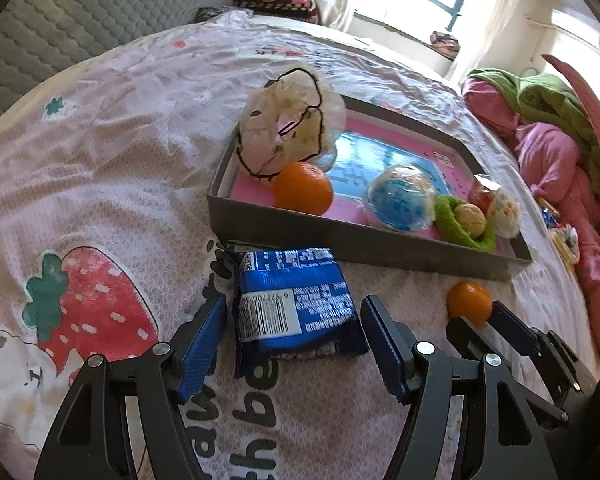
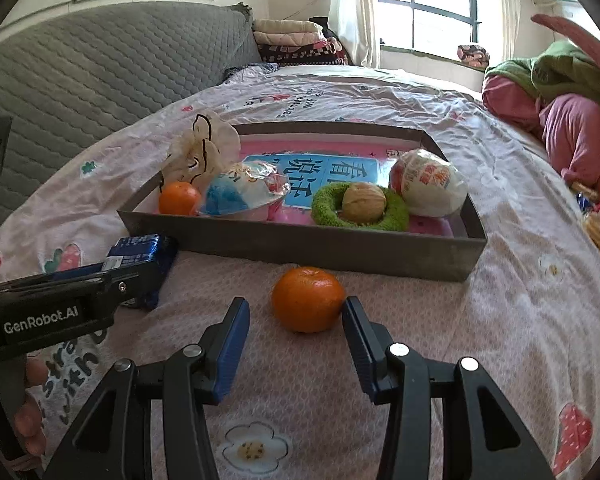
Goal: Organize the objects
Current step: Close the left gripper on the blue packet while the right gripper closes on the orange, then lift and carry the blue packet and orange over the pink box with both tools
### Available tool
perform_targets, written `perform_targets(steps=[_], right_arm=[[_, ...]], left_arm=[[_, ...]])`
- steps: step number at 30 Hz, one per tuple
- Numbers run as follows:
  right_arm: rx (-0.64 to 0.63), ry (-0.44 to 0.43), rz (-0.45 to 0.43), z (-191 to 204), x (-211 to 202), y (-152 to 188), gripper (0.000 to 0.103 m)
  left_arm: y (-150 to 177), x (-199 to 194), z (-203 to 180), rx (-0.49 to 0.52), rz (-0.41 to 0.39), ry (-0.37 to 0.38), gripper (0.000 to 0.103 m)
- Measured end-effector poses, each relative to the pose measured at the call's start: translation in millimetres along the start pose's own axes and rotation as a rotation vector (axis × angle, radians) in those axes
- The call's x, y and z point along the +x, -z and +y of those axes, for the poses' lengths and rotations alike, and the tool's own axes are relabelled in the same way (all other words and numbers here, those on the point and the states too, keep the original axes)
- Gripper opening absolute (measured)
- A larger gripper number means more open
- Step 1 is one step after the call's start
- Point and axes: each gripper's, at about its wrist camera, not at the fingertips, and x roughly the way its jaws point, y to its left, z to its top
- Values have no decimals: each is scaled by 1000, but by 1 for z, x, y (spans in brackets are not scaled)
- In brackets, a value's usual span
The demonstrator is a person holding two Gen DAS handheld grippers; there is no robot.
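Note:
A blue foil snack packet [image 1: 294,300] lies barcode-up on the bedsheet, just in front of a grey tray [image 1: 340,242]. My left gripper [image 1: 296,308] is open, a finger on each side of the packet and small gaps at both pads. A loose mandarin [image 2: 308,300] sits on the sheet before the tray [image 2: 300,246]. My right gripper [image 2: 296,308] is open around its near half; the right fingertip [image 2: 350,308] is at the fruit's side and the left one stands clear. The tray holds a second mandarin [image 1: 304,188], two wrapped balls, a green ring with a walnut [image 2: 364,200] and a crumpled clear bag.
A heap of pink and green bedding [image 1: 552,128] lies at the right edge of the bed. A grey quilted headboard [image 2: 100,64] and folded blankets [image 2: 292,36] stand behind. The left tool's black housing [image 2: 52,312] and a hand [image 2: 32,404] fill the right wrist view's lower left.

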Motion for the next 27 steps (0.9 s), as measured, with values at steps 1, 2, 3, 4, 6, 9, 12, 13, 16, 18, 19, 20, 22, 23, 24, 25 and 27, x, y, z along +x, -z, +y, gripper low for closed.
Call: perform_targets(steps=[1,2,3,4,6,9,12,13,16,18,19,20,22,23,24,25,27], right_arm=[[-3,4,-1,0,1,-1,48],[-6,11,3,0,3,-2,48],[-5,26,11,0,5,-3,48],[0,28,16,-1,7,-3,48],[5,21,25,-2,10,-2,48],[5,18,32,-2,14,-3,48],[11,8,33,-4,16,-4,48],[14,-3,37,-5,17,-4,48],[30,-24,46,-9,20,-5,45],[41,-28,46,-12,21,-5,39],[45,-31,44,-12,21,-5,39],[51,-38,42,-13,20,-5,39],[57,-45,37,-14,20,-5,39],[57,-46,32,-14,18,-5,39],[55,-50,29,-14,17,-5,39],[52,-51,27,-14,17,-5,39],[46,-54,17,-12,14,-5,39]], left_arm=[[-1,1,0,-6,-1,-6,71],[-2,3,0,-11,-1,-15,71],[-3,4,0,-13,-1,-20,71],[-3,6,-1,-16,0,-26,71],[-4,7,-1,-22,-2,-36,71],[-4,11,-3,-25,-3,-54,71],[-5,13,-3,-25,-9,-68,71],[-5,14,-4,-22,-11,-72,71],[-5,16,-4,-18,-20,-77,71],[-5,17,-4,-15,-22,-74,70],[-5,17,-4,-13,-23,-72,67],[-5,18,-4,-6,-19,-68,62],[-4,17,-4,-2,-23,-66,60],[-4,17,-4,1,-24,-63,59],[-4,16,-3,0,-24,-57,59],[-4,16,-2,-3,-24,-49,58],[-4,14,0,-3,-23,-37,58]])
